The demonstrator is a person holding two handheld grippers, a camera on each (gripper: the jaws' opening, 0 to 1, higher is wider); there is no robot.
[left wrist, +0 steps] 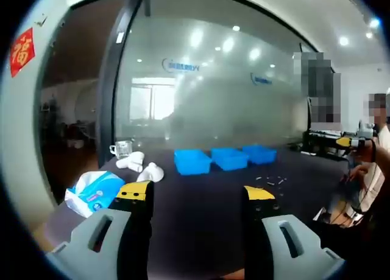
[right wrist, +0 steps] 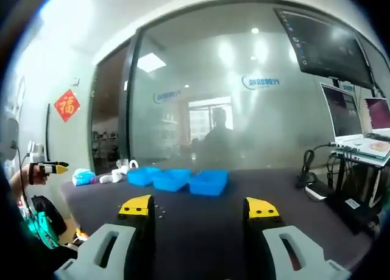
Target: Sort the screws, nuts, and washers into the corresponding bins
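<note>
Both the left gripper (left wrist: 198, 198) and right gripper (right wrist: 198, 207) hang wide-jawed, empty; best approach the loose hardware (left wrist: 270, 181) right-of-centre, near the blue bins (left wrist: 224, 159), slowly.

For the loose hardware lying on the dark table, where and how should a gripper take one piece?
The small pieces lie flat and scattered on the dark table, in front of the three blue bins. Probably best to come straight down from above with open jaws, closing across one piece's narrow width. They are too small to tell screws from nuts or washers.
</note>
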